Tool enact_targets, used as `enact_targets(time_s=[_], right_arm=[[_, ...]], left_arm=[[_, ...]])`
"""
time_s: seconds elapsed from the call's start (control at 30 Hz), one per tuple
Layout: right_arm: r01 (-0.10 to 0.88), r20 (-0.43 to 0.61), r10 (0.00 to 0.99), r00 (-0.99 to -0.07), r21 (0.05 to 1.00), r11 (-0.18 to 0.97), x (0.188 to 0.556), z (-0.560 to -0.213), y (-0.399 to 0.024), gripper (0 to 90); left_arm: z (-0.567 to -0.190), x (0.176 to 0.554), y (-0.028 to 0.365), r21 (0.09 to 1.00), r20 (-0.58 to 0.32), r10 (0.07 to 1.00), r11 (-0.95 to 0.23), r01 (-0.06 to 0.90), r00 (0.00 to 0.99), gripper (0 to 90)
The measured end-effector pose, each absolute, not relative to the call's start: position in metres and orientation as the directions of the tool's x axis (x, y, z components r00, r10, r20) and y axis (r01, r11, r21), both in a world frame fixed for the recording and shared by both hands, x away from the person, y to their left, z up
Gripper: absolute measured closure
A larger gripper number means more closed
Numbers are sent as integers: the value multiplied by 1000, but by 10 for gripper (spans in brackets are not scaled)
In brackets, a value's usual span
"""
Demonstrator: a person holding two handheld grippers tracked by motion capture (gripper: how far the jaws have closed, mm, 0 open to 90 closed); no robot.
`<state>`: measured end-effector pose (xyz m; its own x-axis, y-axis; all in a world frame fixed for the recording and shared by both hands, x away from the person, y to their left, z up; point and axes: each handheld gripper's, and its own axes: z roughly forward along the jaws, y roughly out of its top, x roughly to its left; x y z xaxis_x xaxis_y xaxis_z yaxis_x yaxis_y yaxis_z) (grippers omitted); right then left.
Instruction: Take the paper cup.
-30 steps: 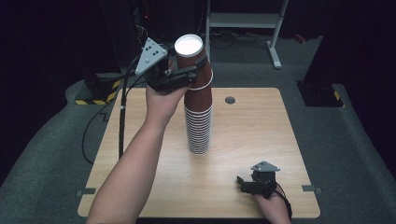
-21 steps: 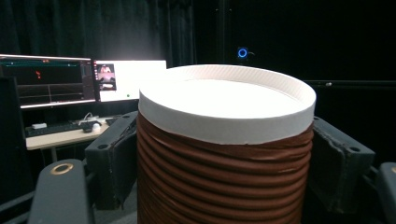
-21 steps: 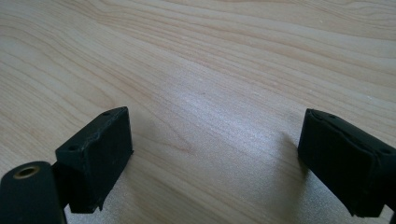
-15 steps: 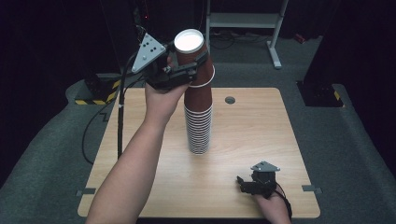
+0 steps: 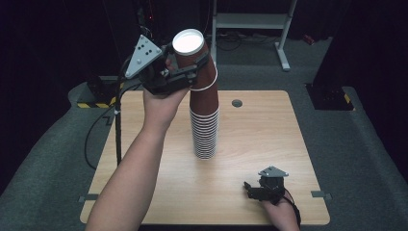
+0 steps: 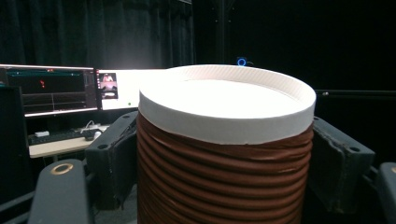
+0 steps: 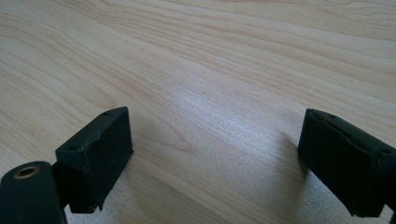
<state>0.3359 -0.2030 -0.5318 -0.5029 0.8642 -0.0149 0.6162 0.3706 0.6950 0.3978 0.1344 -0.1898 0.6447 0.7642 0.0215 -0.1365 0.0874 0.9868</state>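
Upper centre of the high view: left tongs (image 5: 190, 72) clamped on the top cup (image 5: 192, 57) of the tall stack (image 5: 204, 125), one jaw on each side of the ribbed brown wall just under the white rim, as the left gripper view confirms with the cup (image 6: 224, 154) squeezed between both pads. Stack standing upright at mid-frame on the bench (image 5: 269, 139), its upper cups leaning toward upper left where the grip pulls. Lower right of the high view: right tongs (image 5: 251, 188) resting low on the bench, wide open and holding nothing, bare wood (image 7: 201, 93) between the jaws in the right gripper view. Step in hand, by the look of it: freeing the top cup from the nest. Best done with a straight lift along the stack's own axis, not sideways, since a slanted pull likely drags several cups along or tips the column. Grip firm but light enough not to crush the paper wall; a small twist probably helps break the fit. Worth bringing the idle right tongs up to steady the lower cups while the top one parts. Risk: two cups coming away together, hard to tell from here how many sit inside the clamp.
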Motion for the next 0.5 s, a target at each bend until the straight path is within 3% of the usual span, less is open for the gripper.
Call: enact_targets(time_s=[0.5], right_arm=[[614,-14,862,-506,696,372,336,-532,-203,98]], left_arm=[[-197,388,154,988,-4,774,100,-116,633,213]])
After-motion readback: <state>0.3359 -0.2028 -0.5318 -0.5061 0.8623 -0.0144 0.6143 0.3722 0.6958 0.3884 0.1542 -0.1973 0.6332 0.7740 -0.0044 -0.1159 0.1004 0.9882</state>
